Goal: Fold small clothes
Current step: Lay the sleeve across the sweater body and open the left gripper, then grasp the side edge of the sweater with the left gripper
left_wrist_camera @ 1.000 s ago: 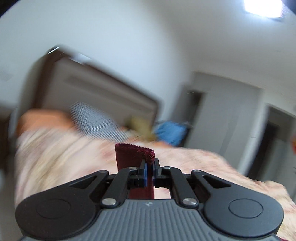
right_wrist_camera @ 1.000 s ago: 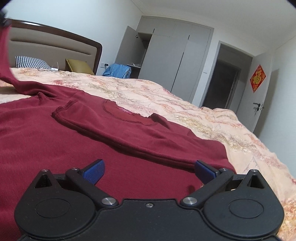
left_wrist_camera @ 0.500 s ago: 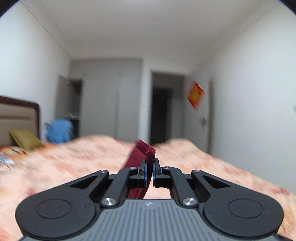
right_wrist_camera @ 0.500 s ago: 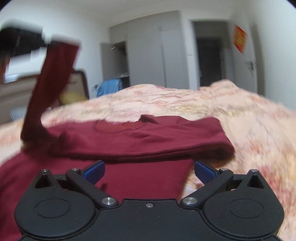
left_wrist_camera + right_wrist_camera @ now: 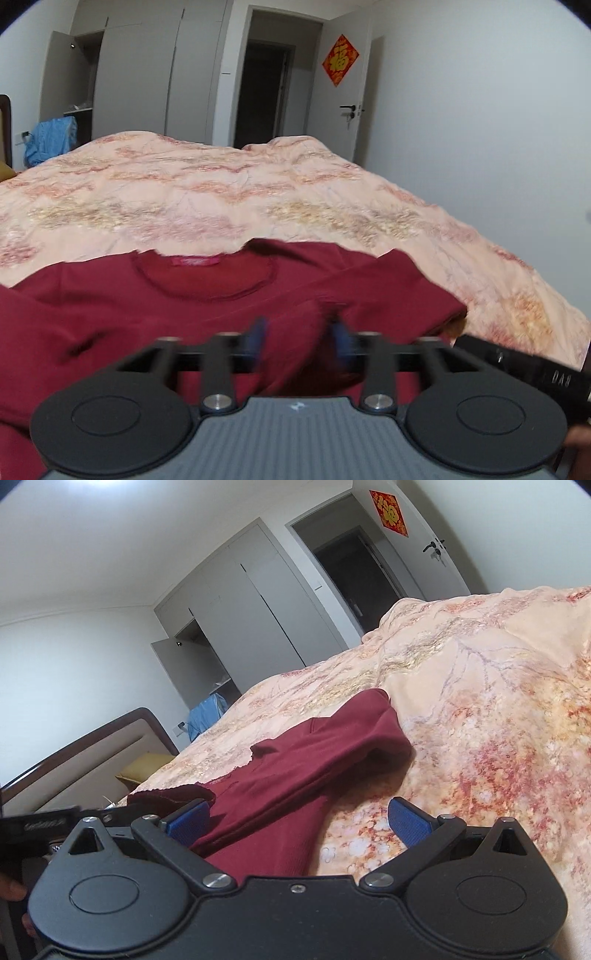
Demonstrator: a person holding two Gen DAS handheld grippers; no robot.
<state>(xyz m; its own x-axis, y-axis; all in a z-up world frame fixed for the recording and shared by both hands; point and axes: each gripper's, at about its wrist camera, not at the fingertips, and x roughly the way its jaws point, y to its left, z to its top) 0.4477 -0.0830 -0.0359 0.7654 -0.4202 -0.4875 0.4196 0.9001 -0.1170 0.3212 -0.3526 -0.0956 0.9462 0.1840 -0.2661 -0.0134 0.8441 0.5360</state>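
A bed (image 5: 229,192) fills most of both views, covered in a peach floral quilt (image 5: 480,709). Behind it stand a grey wardrobe (image 5: 147,70) with one door swung open, a dark doorway (image 5: 266,92), and a white door (image 5: 365,99) beside a red paper ornament (image 5: 340,60) on the wall. A brown headboard (image 5: 92,757) shows at the left of the right wrist view, with a yellow pillow (image 5: 144,770) below it and a blue cloth (image 5: 50,138) at the wardrobe's foot.

The red shirt (image 5: 155,295) lies flat on the quilt near its front edge, collar away from the cameras, one sleeve folded across the chest. Its far folded end bulges up (image 5: 369,734).

The left gripper (image 5: 297,334) hangs low over the shirt; its jaws are opening, blurred, with the sleeve cloth between them but no longer pinched. The right gripper (image 5: 299,818) has its jaws spread wide, released, with the shirt's edge lying between them, untouched. Each gripper's black body intrudes into the other's view at the frame edge.
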